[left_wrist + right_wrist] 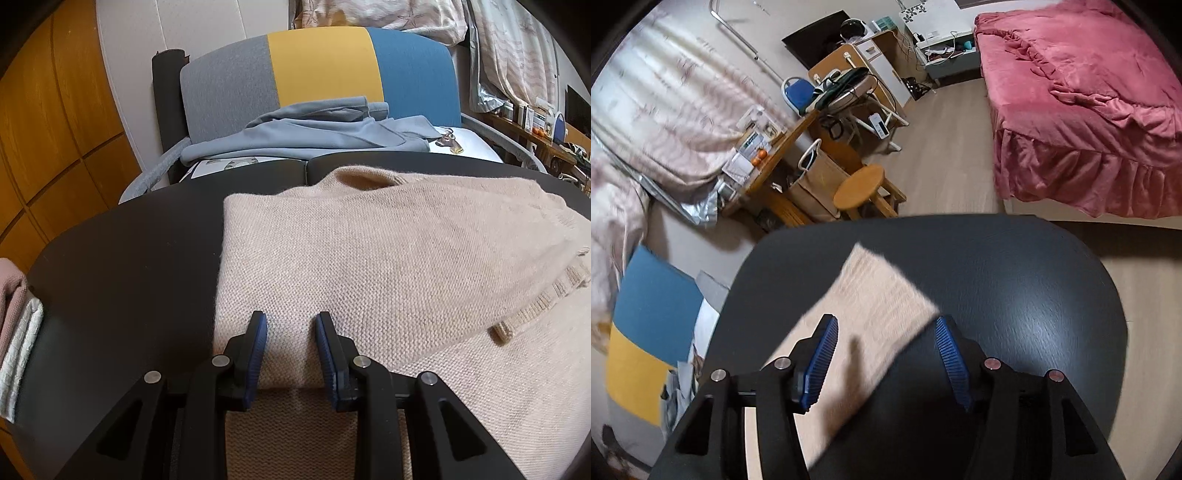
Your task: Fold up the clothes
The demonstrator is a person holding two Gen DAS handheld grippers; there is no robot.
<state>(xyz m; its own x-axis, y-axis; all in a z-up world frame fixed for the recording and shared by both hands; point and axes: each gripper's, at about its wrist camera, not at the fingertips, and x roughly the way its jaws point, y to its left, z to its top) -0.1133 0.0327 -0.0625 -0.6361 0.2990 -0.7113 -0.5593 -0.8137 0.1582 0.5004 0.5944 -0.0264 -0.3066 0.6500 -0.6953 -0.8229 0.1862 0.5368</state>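
A beige knit sweater (388,251) lies on the black table (129,266), with a sleeve folded across its body. My left gripper (291,321) is at the sweater's near left edge, its blue pads pinching a thick fold of the knit. In the right wrist view, a ribbed end of the sweater (875,291) lies flat on the table (1015,295). My right gripper (884,325) hovers over it, open wide, with nothing held; that view is blurred by motion.
A grey-blue garment (314,133) lies on the seat of a grey, yellow and blue chair (321,62) behind the table. Folded pink and white cloths (14,325) sit at the table's left edge. A pink-covered bed (1089,110) and a wooden stool (858,186) stand beyond.
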